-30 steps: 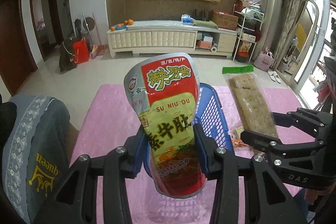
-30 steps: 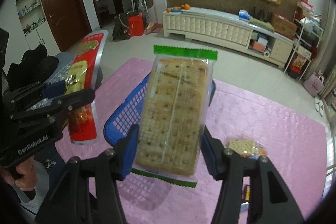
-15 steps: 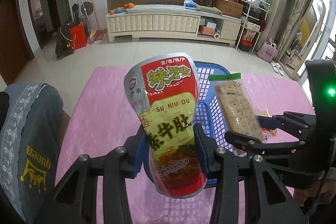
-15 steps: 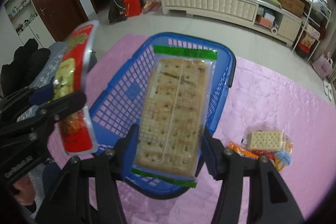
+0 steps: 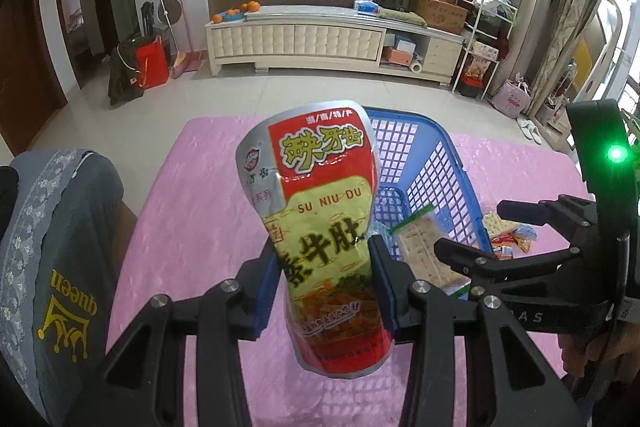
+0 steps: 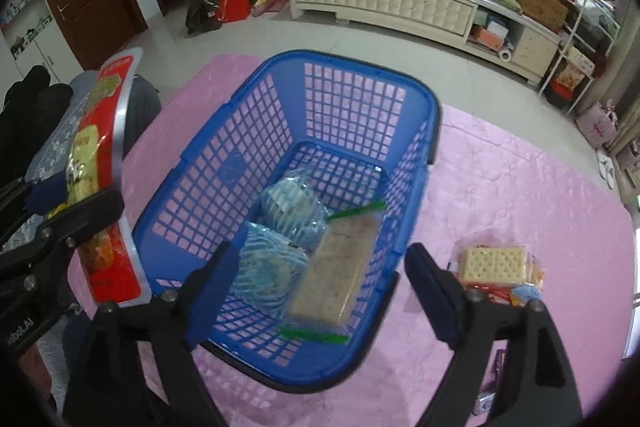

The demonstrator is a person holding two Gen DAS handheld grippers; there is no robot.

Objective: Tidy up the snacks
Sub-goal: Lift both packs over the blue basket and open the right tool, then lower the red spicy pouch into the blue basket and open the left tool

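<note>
In the left wrist view, the left gripper is clamped on a red and yellow snack pouch, holding it upright by its lower half over the near end of the blue basket. The grip is low on a tall, soft bag, so in my judgement the top could flop sideways and catch the rim on release, tipping the pouch onto the pink tablecloth. This gripper points steeply down and forward, with the right gripper reaching in from the right just beside it; the two tools are close enough to bump. In the right wrist view, the right gripper has just been opening, its jaws standing wide with nothing pressed between them. It tilts down over the basket's near rim. The cracker pack lies blurred inside the basket, leaning against two pale blue wrapped snacks; it may not have settled yet. More loose snacks wait on the cloth right of the basket.
</note>
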